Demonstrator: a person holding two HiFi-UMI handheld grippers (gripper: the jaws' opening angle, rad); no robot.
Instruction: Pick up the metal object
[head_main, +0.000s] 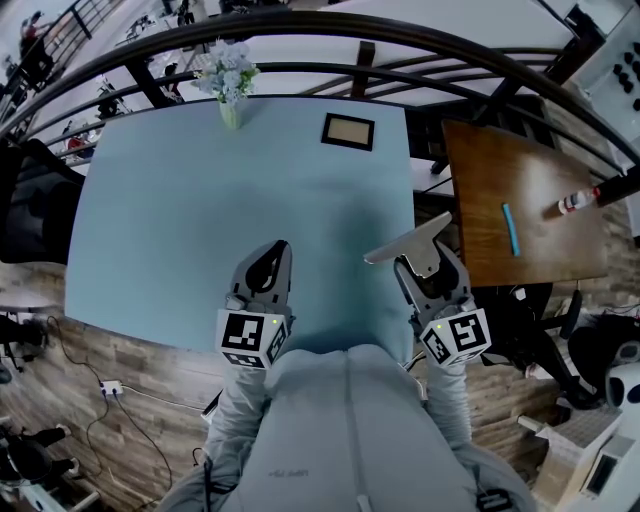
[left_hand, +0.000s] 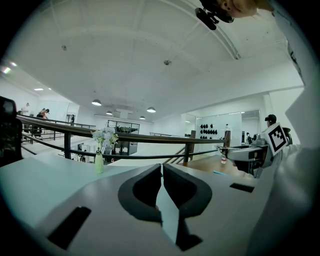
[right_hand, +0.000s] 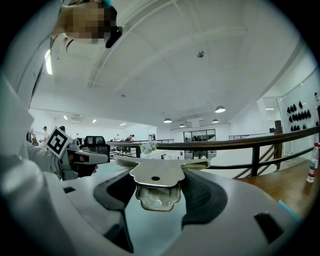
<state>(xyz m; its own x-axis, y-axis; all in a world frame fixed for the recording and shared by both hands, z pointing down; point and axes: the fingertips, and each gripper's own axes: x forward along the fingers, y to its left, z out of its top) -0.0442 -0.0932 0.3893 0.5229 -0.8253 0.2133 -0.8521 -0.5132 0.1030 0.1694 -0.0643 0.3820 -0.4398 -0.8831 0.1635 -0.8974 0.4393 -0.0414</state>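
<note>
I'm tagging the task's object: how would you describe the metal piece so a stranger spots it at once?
Find the large light blue table, then its near right corner, where the right gripper hovers. Clamped between its jaws is a flat silver metal plate with a small round hole, the only shiny thing there; the left gripper has its jaws together and empty.

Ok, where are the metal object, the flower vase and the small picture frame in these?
metal object (right_hand: 167, 172): right gripper view, on its flat top plate.
flower vase (head_main: 230, 113): head view, on the vase's pale green body.
picture frame (head_main: 348, 131): head view, on its centre panel.
</note>
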